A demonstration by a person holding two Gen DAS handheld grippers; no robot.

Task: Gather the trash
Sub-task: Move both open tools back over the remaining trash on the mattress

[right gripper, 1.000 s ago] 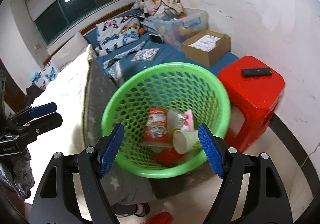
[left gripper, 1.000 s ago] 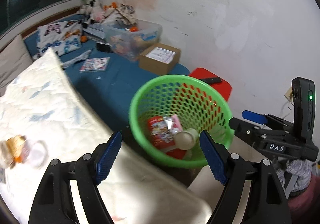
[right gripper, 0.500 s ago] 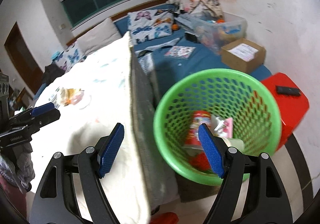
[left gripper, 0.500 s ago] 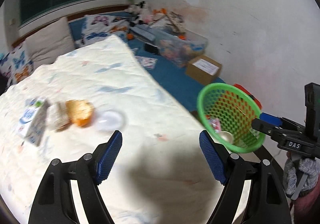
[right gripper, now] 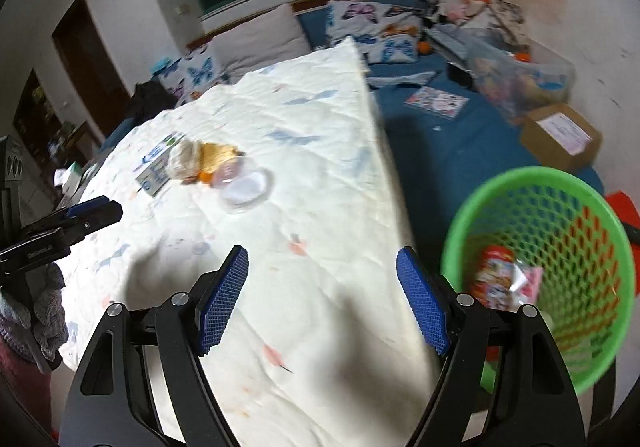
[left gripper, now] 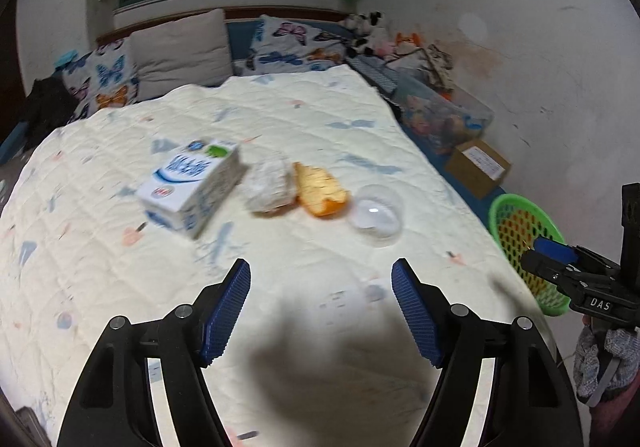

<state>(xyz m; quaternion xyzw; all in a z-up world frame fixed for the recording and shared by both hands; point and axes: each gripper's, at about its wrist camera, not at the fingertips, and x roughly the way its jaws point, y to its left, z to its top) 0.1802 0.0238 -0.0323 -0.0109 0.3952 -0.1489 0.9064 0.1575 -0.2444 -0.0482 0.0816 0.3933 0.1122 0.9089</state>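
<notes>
While my left gripper (left gripper: pixel 321 311) looks square onto the quilted cream bedspread (left gripper: pixel 120 267), its ribbed blue jaws apart, just closing a little and empty, I see the trash at twelve o'clock: a boxy blue-and-white carton (left gripper: pixel 191 187), a crumpled white wrapper (left gripper: pixel 269 185), an orange wrapper (left gripper: pixel 320 189) and a clear plastic dome lid (left gripper: pixel 376 215). Only my right gripper (right gripper: pixel 322 297), angled down and also wide and empty, shows inside the perforated green basket (right gripper: pixel 516 183) at three o'clock, where a red printed can (right gripper: pixel 494 277) lies.
</notes>
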